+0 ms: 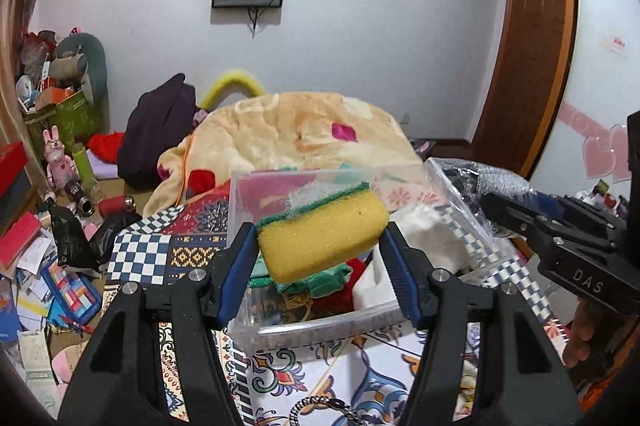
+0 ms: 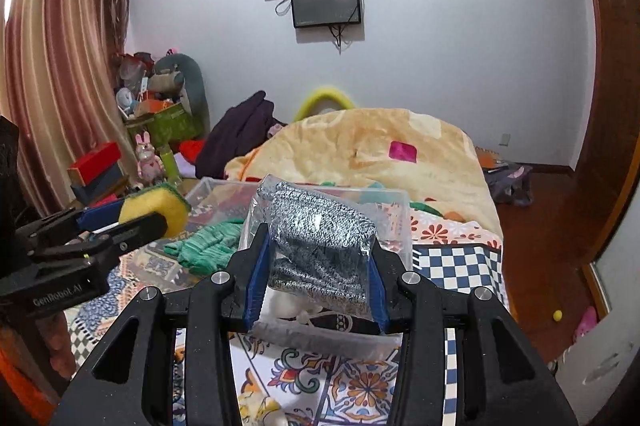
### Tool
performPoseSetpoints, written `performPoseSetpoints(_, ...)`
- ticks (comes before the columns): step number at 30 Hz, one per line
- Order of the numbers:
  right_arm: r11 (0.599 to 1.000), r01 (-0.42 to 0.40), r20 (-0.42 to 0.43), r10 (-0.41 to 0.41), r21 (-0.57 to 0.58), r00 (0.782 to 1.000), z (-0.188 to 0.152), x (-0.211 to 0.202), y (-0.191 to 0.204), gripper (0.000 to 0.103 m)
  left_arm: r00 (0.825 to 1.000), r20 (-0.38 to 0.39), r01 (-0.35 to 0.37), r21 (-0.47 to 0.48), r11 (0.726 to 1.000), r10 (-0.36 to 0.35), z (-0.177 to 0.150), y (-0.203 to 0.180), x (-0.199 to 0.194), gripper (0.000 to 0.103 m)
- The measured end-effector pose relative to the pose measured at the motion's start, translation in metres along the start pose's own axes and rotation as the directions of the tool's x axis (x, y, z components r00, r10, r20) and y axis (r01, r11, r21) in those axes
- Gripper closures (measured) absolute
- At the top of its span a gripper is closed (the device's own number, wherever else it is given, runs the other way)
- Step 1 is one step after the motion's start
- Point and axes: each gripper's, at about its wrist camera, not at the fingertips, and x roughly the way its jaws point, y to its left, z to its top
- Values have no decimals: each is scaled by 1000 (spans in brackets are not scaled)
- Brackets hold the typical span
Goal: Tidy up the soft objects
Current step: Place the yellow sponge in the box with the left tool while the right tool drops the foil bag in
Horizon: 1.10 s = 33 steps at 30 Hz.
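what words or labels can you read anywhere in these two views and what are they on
"DAS" – on the black body of the right tongs, seen from the left wrist view.
"GenRobot.AI" – on the black body of the left tongs, seen from the right wrist view.
Small red mark on the white door: too blurred to read.
Papers and booklets on the floor: too small to read.

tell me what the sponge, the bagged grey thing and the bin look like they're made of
Sponge: yellow foam, seemingly, with a pitted, matte face and a green fibrous scrub layer on top.
Bagged grey thing: a black-and-white flecked knit, probably fabric, inside a glossy clear plastic bag that catches glare.
Bin: clear hard plastic by the look of it; its contents show through the walls.
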Motion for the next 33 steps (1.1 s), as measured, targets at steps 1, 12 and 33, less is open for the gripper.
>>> performPoseSetpoints(1,1000,2,-12,-2,0,1000,-2,4,0,64,1000,-11,-7,6,1000,7,-2,0,6,41)
performPoseSetpoints(12,1000,21,-105,-23,-17,994,-16,33,-2,64,995,-86,-45,34,998,48,-12,-5,45,41)
performPoseSetpoints(33,999,33,-52,-35,-29,998,-9,3,1,36,998,-59,7,27,1000,-5,-9,-8,14,23)
